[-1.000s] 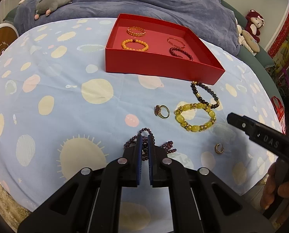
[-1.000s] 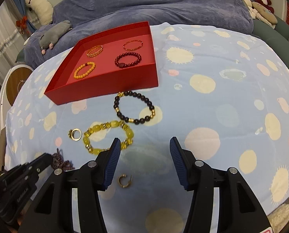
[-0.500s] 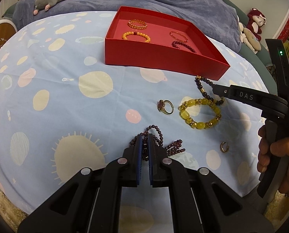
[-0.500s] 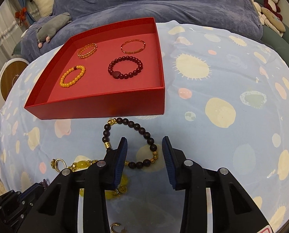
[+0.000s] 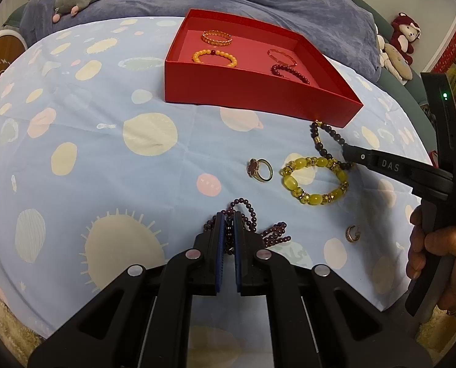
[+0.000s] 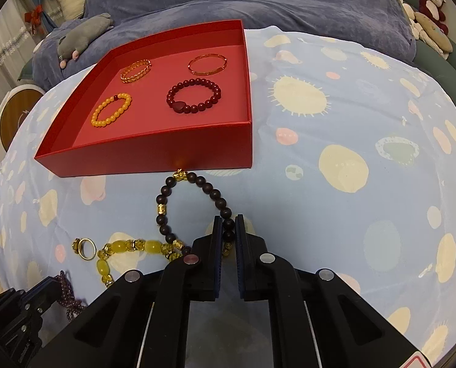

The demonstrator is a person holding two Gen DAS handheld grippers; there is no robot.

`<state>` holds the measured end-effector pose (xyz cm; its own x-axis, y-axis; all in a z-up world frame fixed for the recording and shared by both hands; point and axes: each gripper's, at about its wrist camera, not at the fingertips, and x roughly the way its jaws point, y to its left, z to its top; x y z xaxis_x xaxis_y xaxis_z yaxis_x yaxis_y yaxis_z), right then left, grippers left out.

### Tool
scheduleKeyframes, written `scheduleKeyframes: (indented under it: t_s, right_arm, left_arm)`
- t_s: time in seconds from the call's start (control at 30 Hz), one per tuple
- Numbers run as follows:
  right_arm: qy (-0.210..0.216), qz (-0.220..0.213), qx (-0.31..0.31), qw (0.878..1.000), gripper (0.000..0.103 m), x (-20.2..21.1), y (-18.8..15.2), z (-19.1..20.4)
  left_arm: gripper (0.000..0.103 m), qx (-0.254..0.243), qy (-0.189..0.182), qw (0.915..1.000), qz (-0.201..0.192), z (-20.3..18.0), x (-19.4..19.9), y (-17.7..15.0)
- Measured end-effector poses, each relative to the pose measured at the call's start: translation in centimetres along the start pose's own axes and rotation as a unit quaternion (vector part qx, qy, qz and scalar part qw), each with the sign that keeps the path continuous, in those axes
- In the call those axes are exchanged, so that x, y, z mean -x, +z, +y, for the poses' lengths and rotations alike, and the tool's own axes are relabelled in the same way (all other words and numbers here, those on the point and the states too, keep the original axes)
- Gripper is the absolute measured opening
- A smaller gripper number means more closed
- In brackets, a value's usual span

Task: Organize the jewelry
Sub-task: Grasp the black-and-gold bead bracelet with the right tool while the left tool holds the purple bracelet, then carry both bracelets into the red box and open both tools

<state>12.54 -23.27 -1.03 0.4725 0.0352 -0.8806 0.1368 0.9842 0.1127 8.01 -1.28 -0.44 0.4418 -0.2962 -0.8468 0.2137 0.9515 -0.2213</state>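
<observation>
A: Where did the dark bead bracelet (image 6: 179, 205) sit?

B: Between the right claw (image 6: 228, 230) pads, pinched, its loop running to 12 o'clock and touching the red box (image 6: 154, 153) wall.

A: And the left claw (image 5: 228, 224)?

B: Pressed onto the purple bead strand (image 5: 249, 214). Glossy yellow bracelet (image 5: 314, 181) and ring (image 5: 260, 170) lay at 1 o'clock; the patterned cloth (image 5: 105, 153) stretched bare at 10.
</observation>
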Motion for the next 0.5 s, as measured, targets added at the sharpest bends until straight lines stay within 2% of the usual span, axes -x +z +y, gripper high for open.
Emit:
scheduleKeyframes:
  t_s: [0.27,0.5]
  right_arm:
    - [0.015,-0.021,-0.033,0.999,0.008,4.0,-1.3,-0.6]
    - [0.019,-0.037,-0.035,0.999,0.008,7.6,-2.7,-0.7]
  left_arm:
    - [0.006,-0.004,-0.011,0.9999,-0.011,-0.8,1.5,0.4]
    - [0.005,-0.013,-0.022,0.9994,-0.021,-1.8,3.1,1.0]
